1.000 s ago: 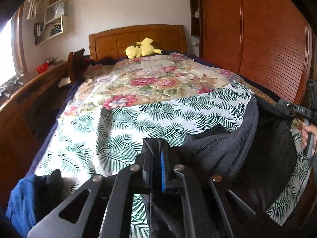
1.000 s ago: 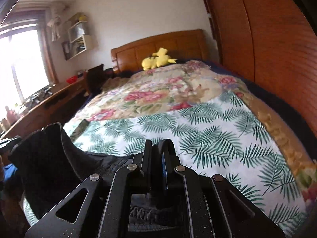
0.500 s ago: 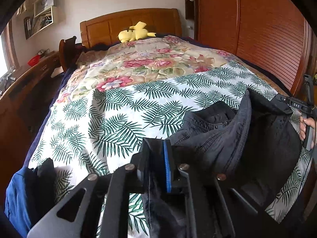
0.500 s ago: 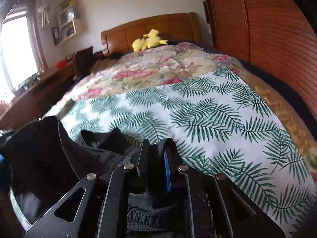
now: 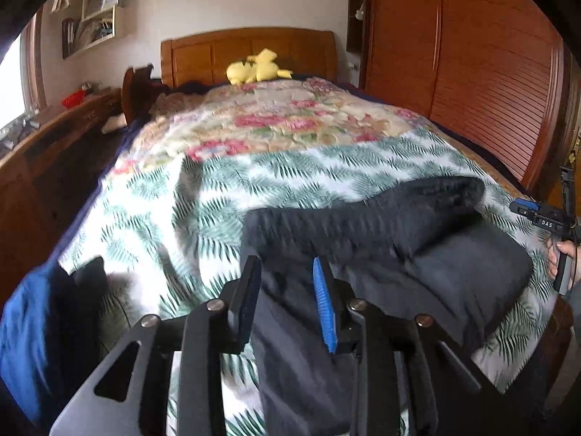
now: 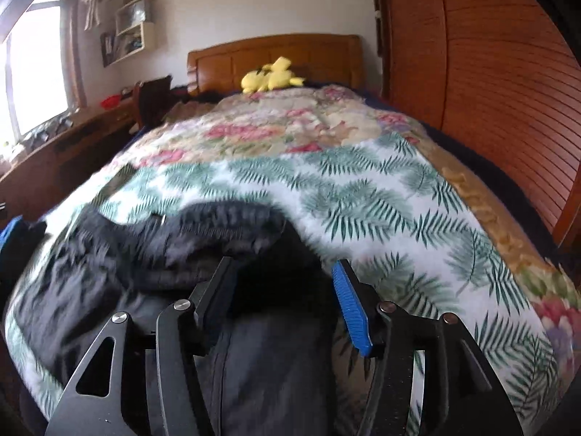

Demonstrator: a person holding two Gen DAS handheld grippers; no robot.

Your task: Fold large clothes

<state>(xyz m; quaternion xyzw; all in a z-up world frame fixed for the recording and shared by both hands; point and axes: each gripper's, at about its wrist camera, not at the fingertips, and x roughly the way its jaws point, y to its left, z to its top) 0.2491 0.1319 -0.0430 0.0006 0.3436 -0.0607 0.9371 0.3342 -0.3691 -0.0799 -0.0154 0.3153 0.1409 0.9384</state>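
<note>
A dark garment [image 5: 417, 250], black to charcoal and blurred in both views, lies bunched across the near end of the bed on a fern-print cover [image 5: 203, 203], with its folded upper edge running from about 9 o'clock toward 2 o'clock in the left wrist view. The left gripper [image 5: 287, 298] hangs over the garment's left part; its jaws have just been opening and now stand narrowly apart, with dark cloth showing in the gap but neither pad pressing on it. The right gripper [image 6: 287, 298] sits over the garment's right end, which in its own view [image 6: 203, 239] spreads from 9 o'clock to the centre; its jaws have just been opening too and stand wider, the black pad at the left and the blue pad at the right both clear of the fabric beneath. In the left wrist view a hand [image 5: 564, 258] at 3 o'clock grips the handle of the other gripper. Beyond the fern print, a floral quilt [image 5: 276, 123] covers the far half of the bed, and a yellow plush toy [image 5: 256, 69] rests at 12 o'clock against the wooden headboard [image 5: 250, 47]. A blue cloth [image 5: 25, 330] lies at 8 o'clock by the bed's corner.
</note>
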